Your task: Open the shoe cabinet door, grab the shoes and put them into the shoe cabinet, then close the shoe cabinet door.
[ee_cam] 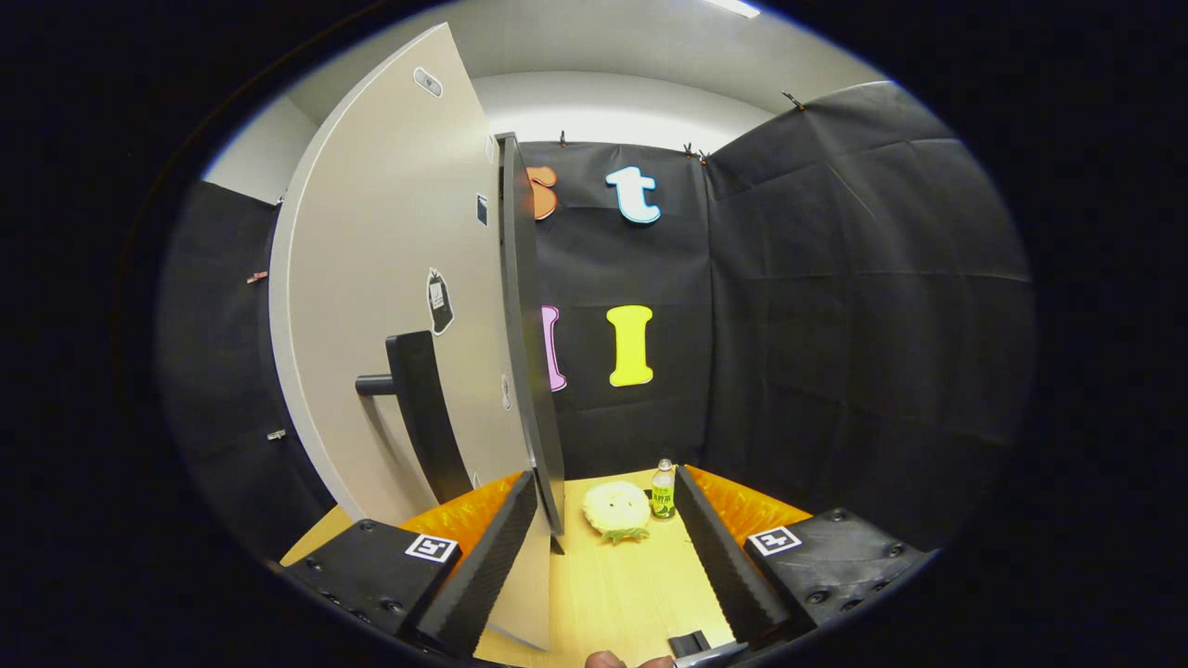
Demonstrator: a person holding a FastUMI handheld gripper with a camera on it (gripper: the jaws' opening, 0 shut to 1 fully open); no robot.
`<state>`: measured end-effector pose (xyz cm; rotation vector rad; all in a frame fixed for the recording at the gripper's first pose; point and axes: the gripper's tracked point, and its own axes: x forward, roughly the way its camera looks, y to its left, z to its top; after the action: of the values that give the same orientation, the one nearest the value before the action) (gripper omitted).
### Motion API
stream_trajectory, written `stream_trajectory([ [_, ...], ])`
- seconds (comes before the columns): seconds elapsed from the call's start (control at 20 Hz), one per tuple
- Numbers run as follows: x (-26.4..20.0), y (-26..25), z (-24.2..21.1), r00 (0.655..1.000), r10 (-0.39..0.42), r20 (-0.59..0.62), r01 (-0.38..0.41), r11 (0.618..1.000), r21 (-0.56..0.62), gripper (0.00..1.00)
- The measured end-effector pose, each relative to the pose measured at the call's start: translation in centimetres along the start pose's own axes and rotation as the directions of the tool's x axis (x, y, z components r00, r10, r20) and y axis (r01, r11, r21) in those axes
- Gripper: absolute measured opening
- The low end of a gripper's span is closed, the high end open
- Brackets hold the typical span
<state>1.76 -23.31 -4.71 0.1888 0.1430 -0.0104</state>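
The gripper [608,547] has its jaws spread wide and empty, with the free edge of the shoe cabinet door [390,306] standing between them, close to the left finger [487,557]. The door is swung partly out, edge-on to the camera. Its black bar handle [422,417] sits on the outer face, left of the fingers, untouched. This placement suggests the door is being moved by its edge, not its handle. No shoes can be identified. Toward the far edge of the worktop [631,594], beyond the fingers, lie a pale round plush object [616,508] and a small drink bottle [663,489].
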Motion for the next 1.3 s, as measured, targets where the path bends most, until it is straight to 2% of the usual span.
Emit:
stream_trajectory([
  [0.6,-0.4,11.5,-1.7,1.0,0.009,0.012,-0.009,1.0,-0.022,0.98],
  [1.0,1.2,18.6,-2.7,0.995,0.096,0.0,-0.096,0.995,0.005,0.98],
  [1.3,1.7,25.0,-4.7,0.977,0.207,-0.043,-0.206,0.978,0.018,0.98],
])
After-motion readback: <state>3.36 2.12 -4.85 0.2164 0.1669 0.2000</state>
